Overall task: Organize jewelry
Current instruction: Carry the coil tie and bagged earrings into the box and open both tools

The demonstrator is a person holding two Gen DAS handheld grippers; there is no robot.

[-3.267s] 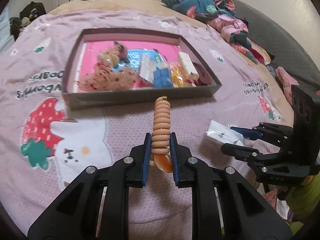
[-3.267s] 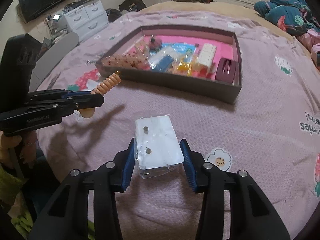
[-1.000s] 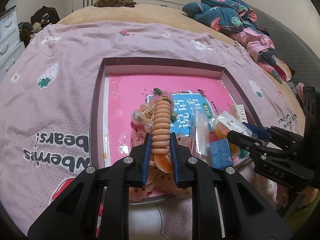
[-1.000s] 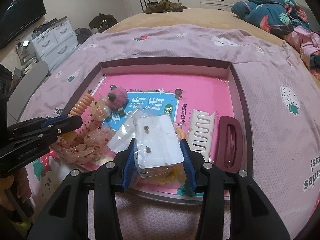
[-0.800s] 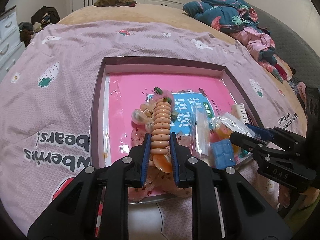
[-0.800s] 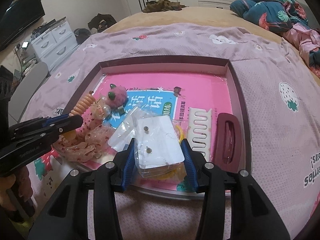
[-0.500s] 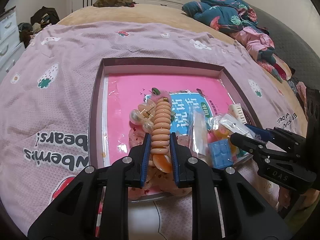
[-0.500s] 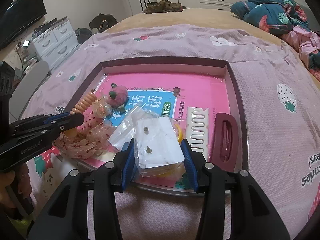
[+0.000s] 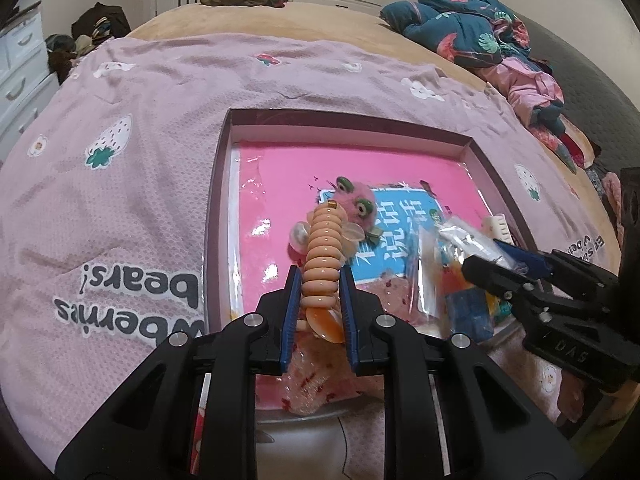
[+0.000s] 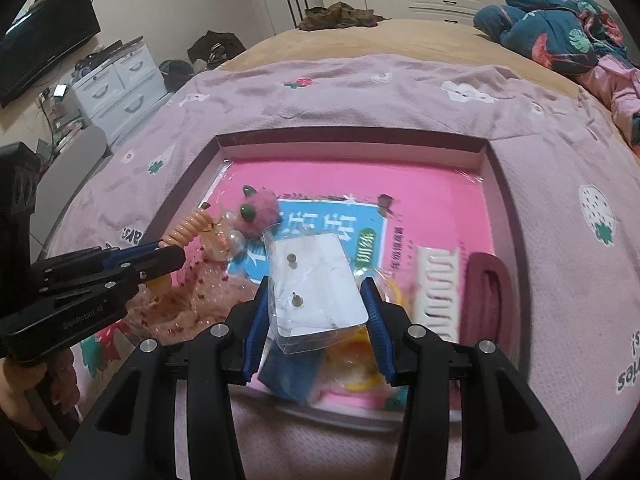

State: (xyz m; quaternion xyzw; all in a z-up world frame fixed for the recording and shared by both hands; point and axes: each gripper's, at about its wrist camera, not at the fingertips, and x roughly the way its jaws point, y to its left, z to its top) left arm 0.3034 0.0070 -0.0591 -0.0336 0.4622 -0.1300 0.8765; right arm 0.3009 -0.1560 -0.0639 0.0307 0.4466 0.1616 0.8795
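My left gripper (image 9: 318,292) is shut on a peach spiral hair tie (image 9: 322,260) and holds it above the front left of the shallow box (image 9: 348,122); the hair tie also shows in the right wrist view (image 10: 188,232). My right gripper (image 10: 316,312) is shut on a clear earring packet (image 10: 316,292) with two studs on a white card, held above the box's front middle. The box has a pink floor (image 10: 432,200). In it lie a pink fuzzy hair clip (image 10: 258,210), a white comb (image 10: 438,292), a maroon claw clip (image 10: 486,296) and clear bags of trinkets (image 9: 448,276).
The box sits on a purple printed bedspread (image 9: 120,200). Bunched bedding and clothes (image 9: 472,28) lie at the bed's far right. White drawers (image 10: 116,80) and a black screen (image 10: 44,48) stand to the left of the bed.
Both grippers have carried their items from the bedspread to above the box. In the last second they stayed over its front part, with a slight drift toward the box.
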